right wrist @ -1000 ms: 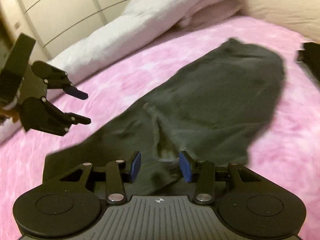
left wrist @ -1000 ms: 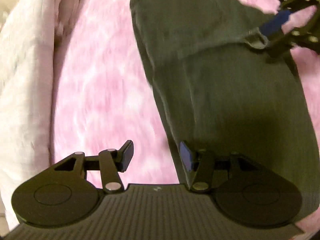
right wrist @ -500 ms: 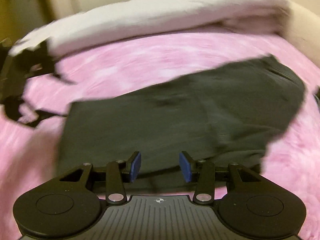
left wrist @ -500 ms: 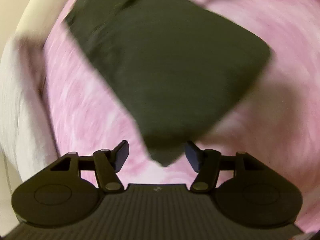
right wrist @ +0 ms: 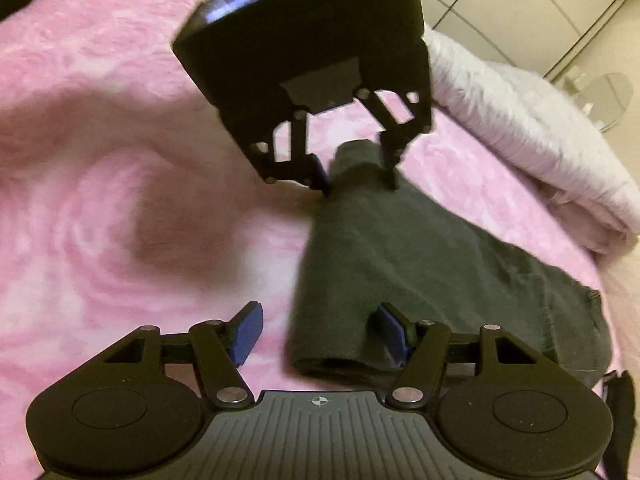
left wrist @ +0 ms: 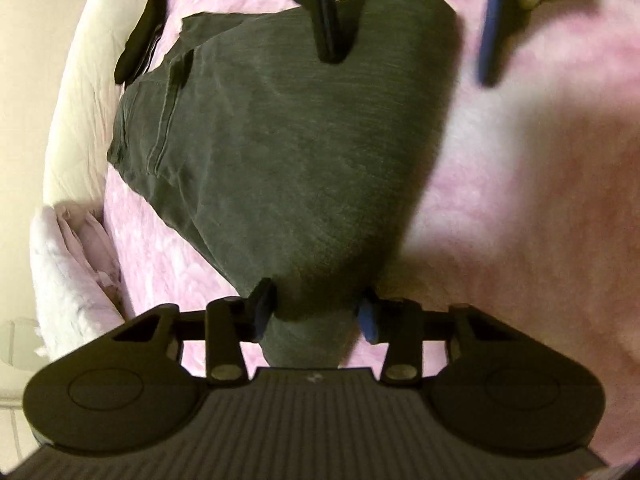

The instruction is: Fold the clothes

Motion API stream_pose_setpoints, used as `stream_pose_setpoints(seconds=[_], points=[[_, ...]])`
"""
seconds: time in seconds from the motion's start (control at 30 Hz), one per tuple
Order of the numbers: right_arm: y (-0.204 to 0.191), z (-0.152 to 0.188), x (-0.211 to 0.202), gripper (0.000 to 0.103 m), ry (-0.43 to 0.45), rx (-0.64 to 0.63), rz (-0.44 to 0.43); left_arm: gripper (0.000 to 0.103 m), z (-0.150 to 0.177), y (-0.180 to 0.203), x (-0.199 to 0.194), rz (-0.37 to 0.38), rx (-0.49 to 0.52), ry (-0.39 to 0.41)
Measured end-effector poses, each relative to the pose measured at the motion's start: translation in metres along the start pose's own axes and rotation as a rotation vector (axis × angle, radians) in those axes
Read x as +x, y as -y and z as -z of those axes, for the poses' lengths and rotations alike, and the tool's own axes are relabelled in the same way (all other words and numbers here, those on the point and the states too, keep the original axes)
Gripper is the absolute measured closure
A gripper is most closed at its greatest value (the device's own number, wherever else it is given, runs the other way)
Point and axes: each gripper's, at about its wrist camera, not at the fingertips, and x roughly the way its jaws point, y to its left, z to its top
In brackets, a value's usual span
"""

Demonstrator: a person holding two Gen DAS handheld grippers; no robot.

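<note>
Pink fleece blanket (left wrist: 520, 184) with a swirl pattern covers the bed. White pillow (left wrist: 80, 112) at its far edge, pale folded duvet (right wrist: 520, 152) bunched along one side, touching the blanket. Small black item (left wrist: 140, 36) lies between pillow and blanket, too blurred to identify. Cream wardrobe doors (right wrist: 532, 4) behind the duvet. Clear round object (right wrist: 608, 98) beside them, unclear what.
</note>
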Motion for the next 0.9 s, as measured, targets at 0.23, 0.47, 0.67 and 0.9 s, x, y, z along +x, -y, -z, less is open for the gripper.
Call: stream_pose_setpoints(seconds=[0.23, 0.47, 0.67, 0.9], points=[[0.018, 0.007, 0.001, 0.081, 0.002, -0.041, -0.048, 0.088, -0.009, -0.021, -0.012, 0.060, -0.097, -0.033], [0.024, 0.012, -0.071, 0.085, 0.033, -0.065, -0.130, 0.092, -0.037, -0.031, -0.074, 0.080, -0.154, -0.031], [-0.018, 0.025, -0.146, 0.085, 0.033, -0.075, -0.274, 0.092, -0.074, 0.008, -0.142, 0.194, -0.184, -0.020], [-0.088, 0.051, -0.184, 0.082, 0.017, -0.111, -0.452, 0.086, -0.113, 0.082, -0.192, 0.298, -0.229, -0.048]])
